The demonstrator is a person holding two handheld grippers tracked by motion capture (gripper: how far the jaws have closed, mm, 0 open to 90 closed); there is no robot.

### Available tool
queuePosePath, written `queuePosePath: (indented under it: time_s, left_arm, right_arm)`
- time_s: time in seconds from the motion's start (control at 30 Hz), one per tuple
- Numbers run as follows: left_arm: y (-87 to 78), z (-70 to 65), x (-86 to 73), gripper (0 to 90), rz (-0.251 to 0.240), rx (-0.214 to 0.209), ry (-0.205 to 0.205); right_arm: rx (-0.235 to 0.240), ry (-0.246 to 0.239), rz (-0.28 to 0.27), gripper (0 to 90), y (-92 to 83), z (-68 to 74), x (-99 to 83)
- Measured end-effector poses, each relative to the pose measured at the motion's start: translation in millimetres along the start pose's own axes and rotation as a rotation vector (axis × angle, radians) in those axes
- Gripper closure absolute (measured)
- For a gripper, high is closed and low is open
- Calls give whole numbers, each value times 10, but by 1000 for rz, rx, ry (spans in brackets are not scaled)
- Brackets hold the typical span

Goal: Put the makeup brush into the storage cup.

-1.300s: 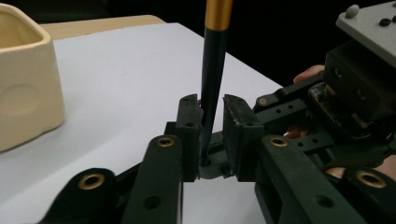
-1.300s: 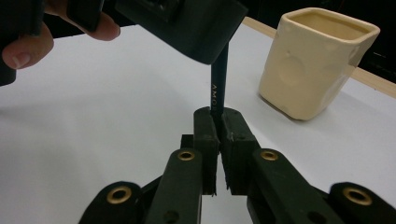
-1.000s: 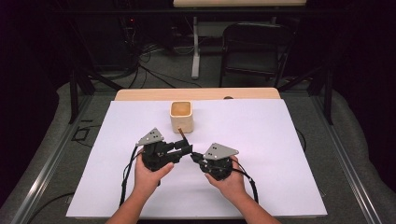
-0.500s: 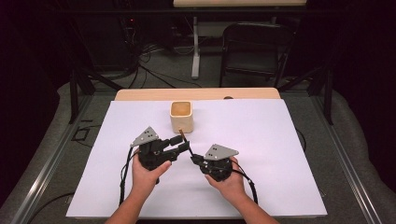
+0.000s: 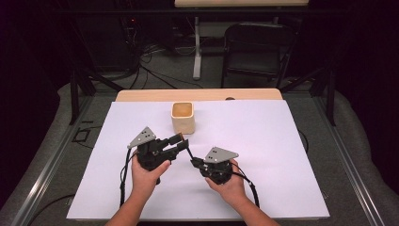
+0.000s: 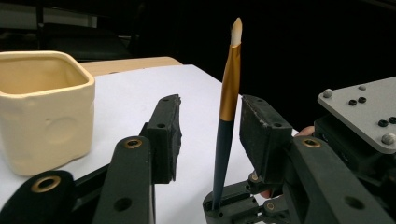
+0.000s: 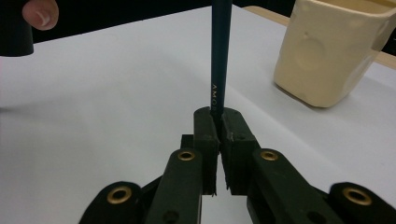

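Two hand-held grippers meet just in front of the cream cup (image 5: 183, 117), on the side nearer the person. The right hand-held gripper (image 7: 218, 122) has its jaws clamped tight on the dark lower end of a paintbrush (image 6: 228, 112), which rises from it toward the cup. The left hand-held gripper (image 6: 210, 126) stands half open around the brush's gold ferrule, its jaws having just been closing, and its pads (image 6: 254, 128) are clear of the brush on both sides. The cup stands upright on the white sheet (image 5: 263, 136) covering the desk (image 5: 141, 95), just beyond the brush tip.
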State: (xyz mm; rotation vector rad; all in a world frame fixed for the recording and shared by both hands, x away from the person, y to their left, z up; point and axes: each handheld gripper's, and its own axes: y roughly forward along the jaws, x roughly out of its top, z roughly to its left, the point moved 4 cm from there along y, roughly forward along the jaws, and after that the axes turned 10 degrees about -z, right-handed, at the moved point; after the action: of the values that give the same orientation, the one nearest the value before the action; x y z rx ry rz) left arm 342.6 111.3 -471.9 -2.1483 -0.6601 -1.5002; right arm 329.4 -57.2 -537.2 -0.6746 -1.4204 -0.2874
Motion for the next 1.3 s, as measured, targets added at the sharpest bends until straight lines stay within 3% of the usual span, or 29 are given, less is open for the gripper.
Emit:
queuePosePath:
  time_s: [0.1,0.13,0.83,1.3]
  left_arm:
    - [0,-13,2,594,-6,-3,-3]
    - [0,-13,2,638,-6,-3,-3]
    - [-15,-16,7,823,-8,-8,-23]
    - [-16,-11,1,835,-2,-10,-25]
  right_arm:
    - [0,0,0,855,0,0,0]
    - [0,0,0,855,0,0,0]
    - [14,-1,23,855,40,25,-44]
    - [16,1,28,855,44,27,-50]
